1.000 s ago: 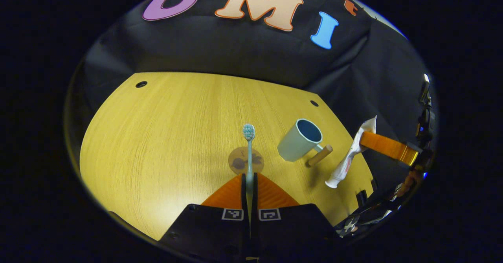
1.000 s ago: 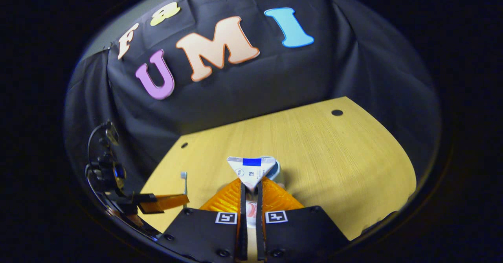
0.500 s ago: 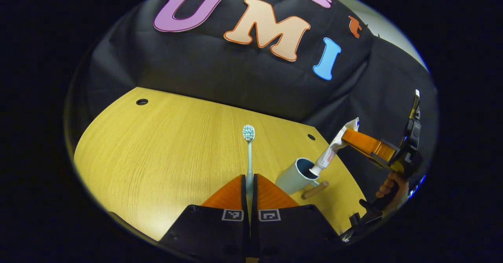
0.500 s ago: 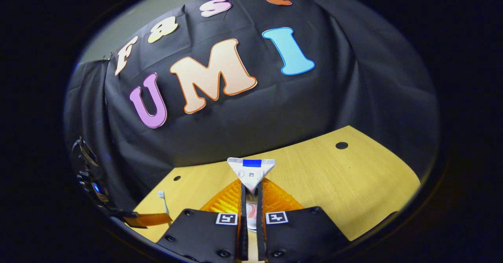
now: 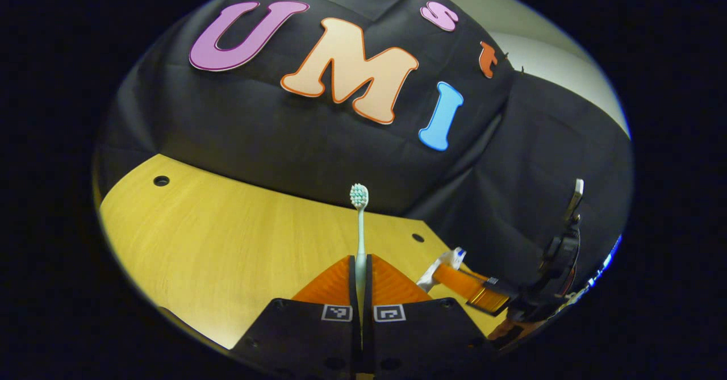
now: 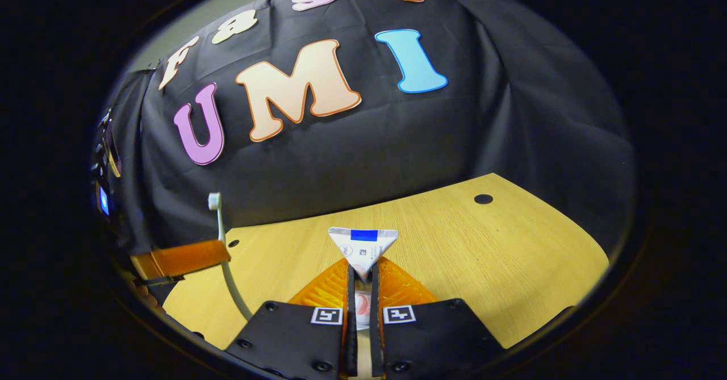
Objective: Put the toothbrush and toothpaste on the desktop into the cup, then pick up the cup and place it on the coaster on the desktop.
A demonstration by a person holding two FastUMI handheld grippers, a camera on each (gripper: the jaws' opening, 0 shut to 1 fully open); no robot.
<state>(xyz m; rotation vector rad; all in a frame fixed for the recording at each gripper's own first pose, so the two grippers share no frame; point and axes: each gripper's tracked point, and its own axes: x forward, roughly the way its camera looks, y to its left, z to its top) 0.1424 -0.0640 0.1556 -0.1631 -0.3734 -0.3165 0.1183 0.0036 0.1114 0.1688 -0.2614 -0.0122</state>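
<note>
A pale teal toothbrush (image 5: pixel 360 232) stands upright between the fingers of my left gripper (image 5: pixel 361 262), which is shut on its handle; the bristle head points up towards the wall. My right gripper (image 6: pixel 362 275) is shut on a white toothpaste tube (image 6: pixel 363 246), whose flat crimped end sticks up above the fingers. In the left gripper view the right gripper (image 5: pixel 463 282) is low at the right, with the tube's end (image 5: pixel 448 258) at its tips. In the right gripper view the left gripper (image 6: pixel 182 258) is at the left, holding the toothbrush (image 6: pixel 220 232) upright.
The yellow wooden table (image 5: pixel 227 238) runs under both grippers, with small round holes (image 5: pixel 161 180) near its back edge. The black cloth wall stands right behind it. In the right gripper view open tabletop (image 6: pixel 483 255) lies to the right.
Both views have tipped up towards the wall; the cup and coaster have left the left gripper view. The right gripper with the tube has sunk lower there. The left gripper with the toothbrush has come nearer.
</note>
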